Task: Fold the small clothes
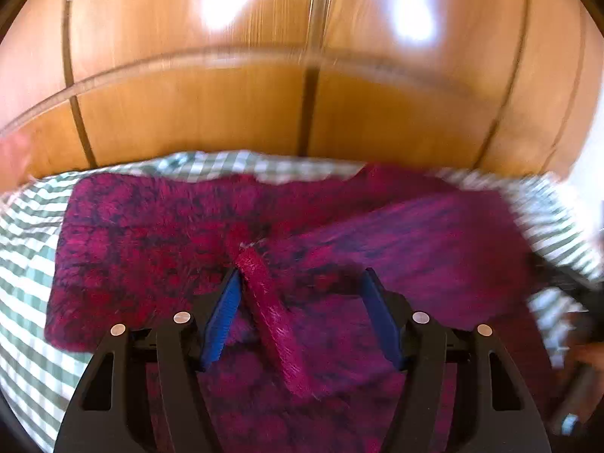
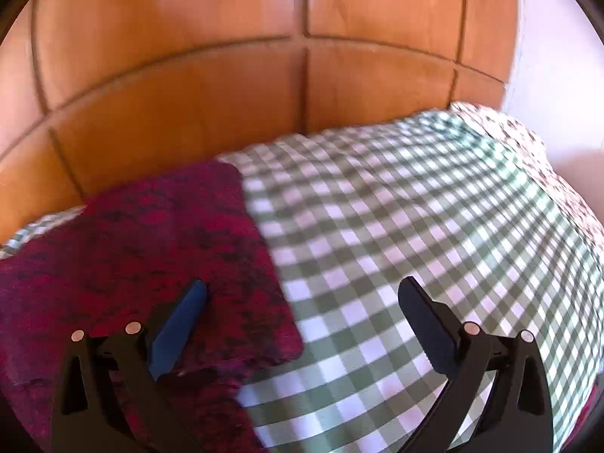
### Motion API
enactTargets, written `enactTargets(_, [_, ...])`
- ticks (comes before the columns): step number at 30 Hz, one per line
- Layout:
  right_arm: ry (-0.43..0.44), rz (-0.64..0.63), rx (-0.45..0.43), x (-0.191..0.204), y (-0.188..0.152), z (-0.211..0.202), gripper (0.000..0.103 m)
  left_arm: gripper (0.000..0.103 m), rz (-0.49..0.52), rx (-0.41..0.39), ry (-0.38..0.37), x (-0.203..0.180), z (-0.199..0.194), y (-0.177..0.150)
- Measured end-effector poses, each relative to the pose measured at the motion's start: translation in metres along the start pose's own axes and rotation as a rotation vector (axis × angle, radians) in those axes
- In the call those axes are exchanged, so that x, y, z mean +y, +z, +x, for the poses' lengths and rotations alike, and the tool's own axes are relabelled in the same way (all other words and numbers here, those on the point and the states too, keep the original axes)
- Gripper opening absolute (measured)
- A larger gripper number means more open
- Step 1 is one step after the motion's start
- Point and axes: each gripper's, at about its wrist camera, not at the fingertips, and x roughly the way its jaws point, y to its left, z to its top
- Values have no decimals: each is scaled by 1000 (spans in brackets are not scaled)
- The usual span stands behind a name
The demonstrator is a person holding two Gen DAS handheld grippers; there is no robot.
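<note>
Garment: your fuzzy magenta knit [image 1: 158, 241] lies on the green checked cloth [image 2: 396, 207], one layer folded over.
Left gripper [image 1: 302, 294]: jaws apart, a ridge of knit between, ungripped.
Right gripper [image 2: 302, 302]: wide open, empty.
Left: more folds, probably.

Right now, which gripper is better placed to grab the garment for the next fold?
Left, probably. The left gripper is open directly over the magenta fuzzy garment, with a raised ridge of it between the fingers. The right gripper straddles the garment's edge, half over the checked cloth.
</note>
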Motion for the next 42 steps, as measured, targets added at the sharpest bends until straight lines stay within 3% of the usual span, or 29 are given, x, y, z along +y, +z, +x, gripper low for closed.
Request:
enactTargets(2, [-5, 7, 28, 8, -6, 9, 101, 88, 21, 2, 35, 3, 17, -4])
enactTargets(10, [-37, -13, 15, 15, -5, 15, 101, 92, -21, -12, -36, 18, 24, -6])
enactTargets(15, [121, 114, -3, -13, -4, -2, 101, 97, -64, -25, -45, 34, -16, -23])
enactTargets(21, [186, 104, -69, -22, -22, -50, 101, 99, -95, -9, -68, 53, -52, -64])
enactTargets(25, [313, 41, -23, -19, -42, -70, 101, 99, -179, 28, -135, 70, -62, -88])
enactTargets(28, [436, -16, 39, -18, -58, -77, 101, 99, -237, 8, -153, 84, -75, -102])
enactTargets(31, [517, 31, 93, -33, -75, -84, 100, 99, -284, 13, -184, 97, -85, -115])
enactTargets(33, [550, 77, 106, -46, -83, -88, 83, 99, -303, 20, -207, 106, -93, -125])
enactTargets(35, [586, 113, 130, -62, -92, -93, 56, 99, -301, 2, -238, 111, -105, -132])
enactTargets(38, [656, 146, 144, -85, -103, -104, 53, 99, -276, -14, -227, 116, -122, -141])
enactTargets(42, [731, 96, 152, -99, -121, -121, 53, 99, -263, -4, -234, 127, -135, -155])
